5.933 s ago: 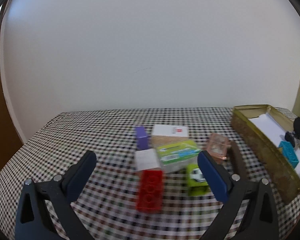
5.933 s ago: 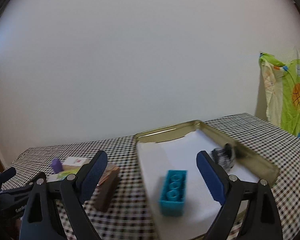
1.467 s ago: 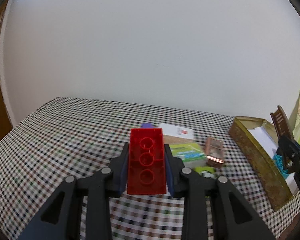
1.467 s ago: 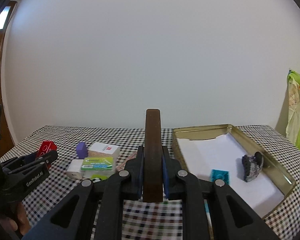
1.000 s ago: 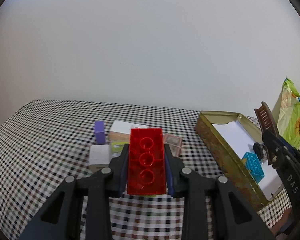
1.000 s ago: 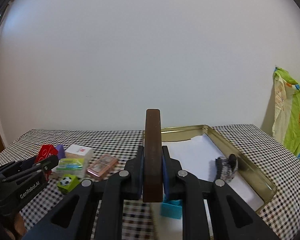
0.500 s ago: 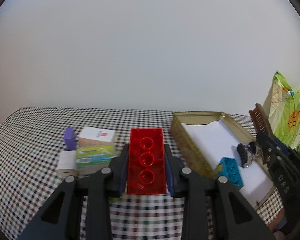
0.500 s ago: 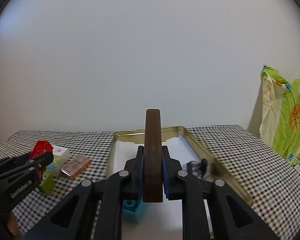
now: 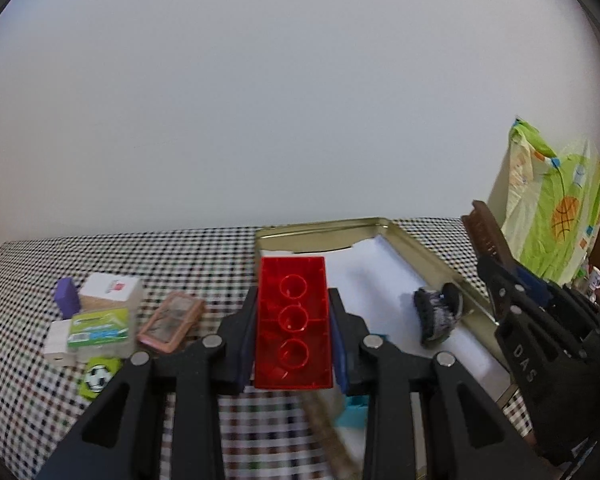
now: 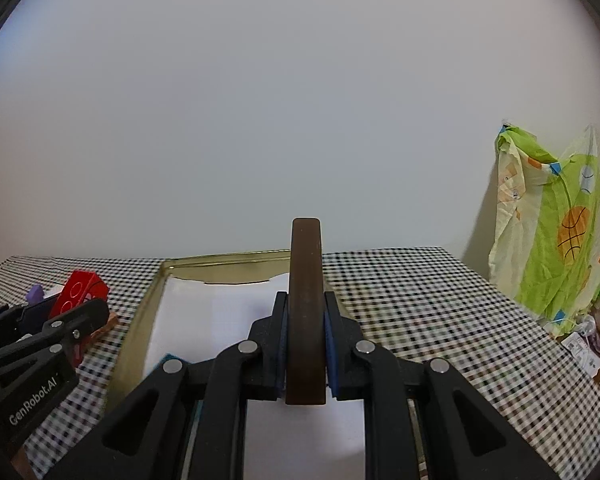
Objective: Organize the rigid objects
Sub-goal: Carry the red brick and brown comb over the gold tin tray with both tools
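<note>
Looking along the left gripper (image 9: 292, 344), its jaws are clamped on a red building block (image 9: 293, 320), underside up, held above the near left corner of the gold tin (image 9: 432, 268). A second ago the block hung over the loose items near the left edge of the checked table (image 9: 20, 400); now the tin fills the middle of the view, so delivery looks close. Inside the tin, on white paper lining (image 9: 364, 280), lie a dark knitted piece (image 9: 436, 314) by the right wall and a blue block (image 9: 354, 414) at the near end. Left on the cloth are a purple block (image 9: 66, 298), a white box (image 9: 110, 288), a green-labelled box (image 9: 100, 330), a pink case (image 9: 171, 320) and a green football cube (image 9: 98, 376).

Turning to the right wrist view, the right gripper (image 10: 305, 354) is shut on a brown comb (image 10: 306, 308), edge-on, above the tin's lining (image 10: 204, 320). It too has swung in from the side, and the tin's far rim (image 10: 228, 258) sits straight ahead. Both items seem ready to be lowered; the clear middle of the lining suits them.
</note>
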Action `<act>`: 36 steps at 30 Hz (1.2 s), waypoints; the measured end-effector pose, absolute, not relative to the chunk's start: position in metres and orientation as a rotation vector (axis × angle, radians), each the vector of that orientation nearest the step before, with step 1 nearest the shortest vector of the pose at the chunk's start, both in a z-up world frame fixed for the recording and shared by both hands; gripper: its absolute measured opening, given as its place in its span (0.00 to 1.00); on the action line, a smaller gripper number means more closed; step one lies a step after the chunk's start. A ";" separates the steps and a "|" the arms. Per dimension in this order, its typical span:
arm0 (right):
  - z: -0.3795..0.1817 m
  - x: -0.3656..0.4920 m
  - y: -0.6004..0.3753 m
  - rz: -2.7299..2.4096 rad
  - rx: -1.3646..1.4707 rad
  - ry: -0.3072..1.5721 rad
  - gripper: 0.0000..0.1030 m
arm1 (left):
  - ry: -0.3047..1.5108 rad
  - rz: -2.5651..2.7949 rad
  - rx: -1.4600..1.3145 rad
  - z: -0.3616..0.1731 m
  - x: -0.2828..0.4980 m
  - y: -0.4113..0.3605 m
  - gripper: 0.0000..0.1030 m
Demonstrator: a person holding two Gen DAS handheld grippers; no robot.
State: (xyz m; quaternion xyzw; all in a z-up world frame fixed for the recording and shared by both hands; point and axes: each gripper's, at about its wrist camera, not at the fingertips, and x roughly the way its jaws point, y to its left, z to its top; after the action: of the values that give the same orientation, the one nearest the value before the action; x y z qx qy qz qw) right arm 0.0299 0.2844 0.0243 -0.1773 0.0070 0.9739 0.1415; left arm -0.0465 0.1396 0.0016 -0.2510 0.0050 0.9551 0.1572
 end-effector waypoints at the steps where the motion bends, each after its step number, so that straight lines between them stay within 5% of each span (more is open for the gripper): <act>1: 0.024 0.029 0.287 2.809 -0.515 0.022 0.17 | 0.017 2.726 -0.720 0.001 -0.048 0.143 0.29; 36: 0.003 -0.009 0.316 2.825 -0.805 0.044 0.17 | 0.138 2.711 -0.858 -0.019 -0.066 0.189 0.29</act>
State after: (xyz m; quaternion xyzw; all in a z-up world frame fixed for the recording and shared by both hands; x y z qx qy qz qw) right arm -0.0095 0.3158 0.0029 -0.2727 0.0148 0.9566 0.1018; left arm -0.0656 0.1892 -0.0191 -0.2980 0.0479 0.9419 0.1470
